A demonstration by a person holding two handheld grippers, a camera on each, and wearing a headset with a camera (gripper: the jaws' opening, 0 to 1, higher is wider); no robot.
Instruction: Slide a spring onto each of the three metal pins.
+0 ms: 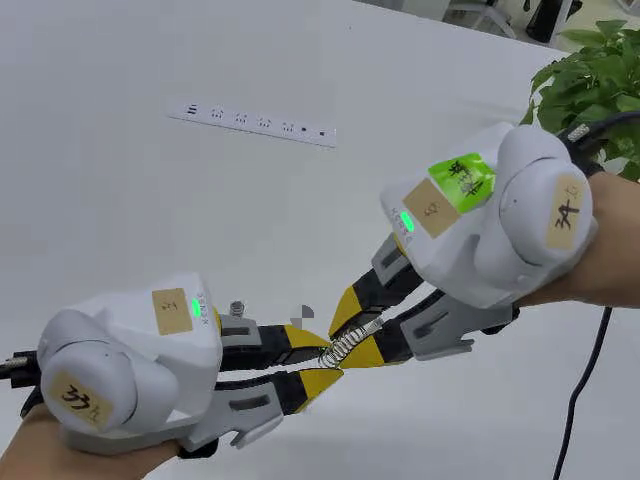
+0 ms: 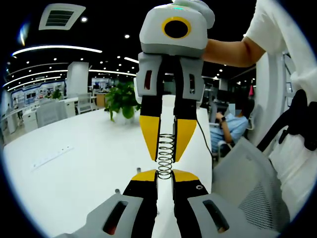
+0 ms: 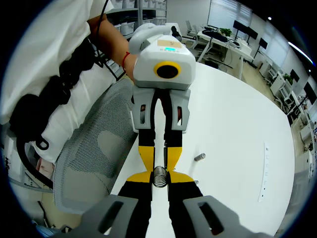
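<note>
In the head view the left gripper comes in from 7 o'clock and the right gripper from 3 o'clock. Their yellow-and-black tips meet nose to nose over the white table.

The spring sits between the tips, lifted off the table. The left gripper is pinched tight on one end of it. The right gripper's tips press the coils from both sides, so it grips the spring too. A thin pin runs from the spring back between the right gripper's jaws, toward 2 o'clock. How far it reaches into the coils cannot be made out.

A tan sticker on the rear knob of the left gripper reads "33", and the one on the right gripper reads "34". Each body has a lit green lamp and a second tan sticker whose mark is too small to read. The right gripper also has a bright green label with handwriting that cannot be read.

A short metal cylinder lies on the table at 3 o'clock of the jaws in the right gripper view. A white power strip lies at 11 o'clock in the head view, a leafy plant stands at 1 o'clock, and a black cable hangs at 4 o'clock.
</note>
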